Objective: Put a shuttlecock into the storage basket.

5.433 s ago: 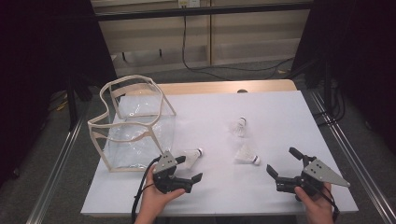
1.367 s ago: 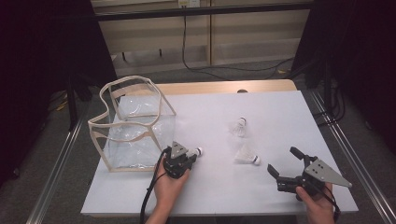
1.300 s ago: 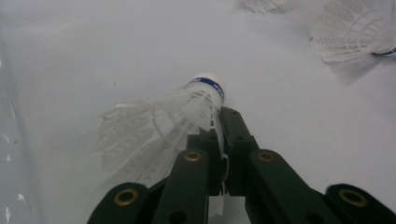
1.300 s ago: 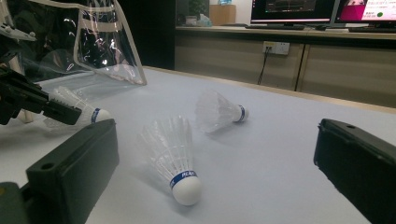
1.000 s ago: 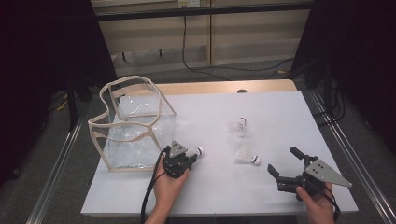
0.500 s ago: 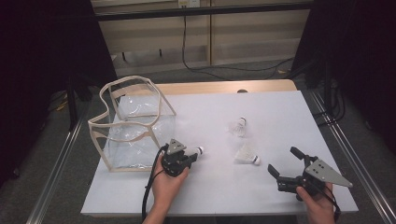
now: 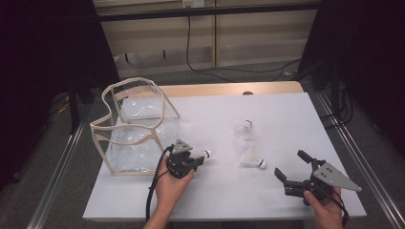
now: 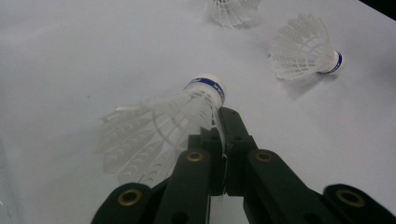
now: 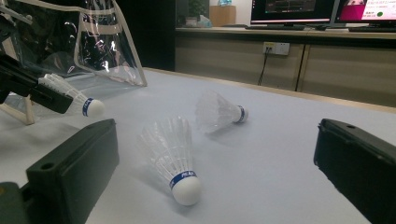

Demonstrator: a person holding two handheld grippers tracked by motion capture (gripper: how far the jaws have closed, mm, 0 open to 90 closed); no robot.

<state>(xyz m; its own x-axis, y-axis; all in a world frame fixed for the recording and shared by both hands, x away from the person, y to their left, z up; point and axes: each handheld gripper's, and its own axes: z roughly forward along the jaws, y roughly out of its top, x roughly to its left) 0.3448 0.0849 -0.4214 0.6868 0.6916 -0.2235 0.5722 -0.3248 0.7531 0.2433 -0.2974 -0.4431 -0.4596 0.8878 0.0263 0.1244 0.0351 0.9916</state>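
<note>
My left gripper [image 7: 191, 159] is shut on the feather skirt of a white shuttlecock [image 7: 203, 154], just right of a clear bag [image 7: 138, 126] with beige trim. In the left gripper view the jaws pinch the feathers [image 8: 159, 135], and the blue-banded cork [image 8: 208, 86] points away, low over the table. Two more shuttlecocks lie on the white table: one at mid-table [image 7: 244, 129], one nearer the person [image 7: 252, 157]. My right gripper [image 7: 290, 164] stands open at the front right, jaws wide apart. The near shuttlecock [image 9: 173, 154] lies ahead of those jaws, apart from them.
The white tabletop [image 7: 286, 119] has free room at the back and right. The bag's mouth faces up at the table's left edge. Cables and a wooden wall panel lie behind the table; metal rails run along both sides.
In the earliest frame the left gripper stood open beside the shuttlecock; it has since shut on it. Over the last second nothing visibly moved, and the right gripper stayed put.
</note>
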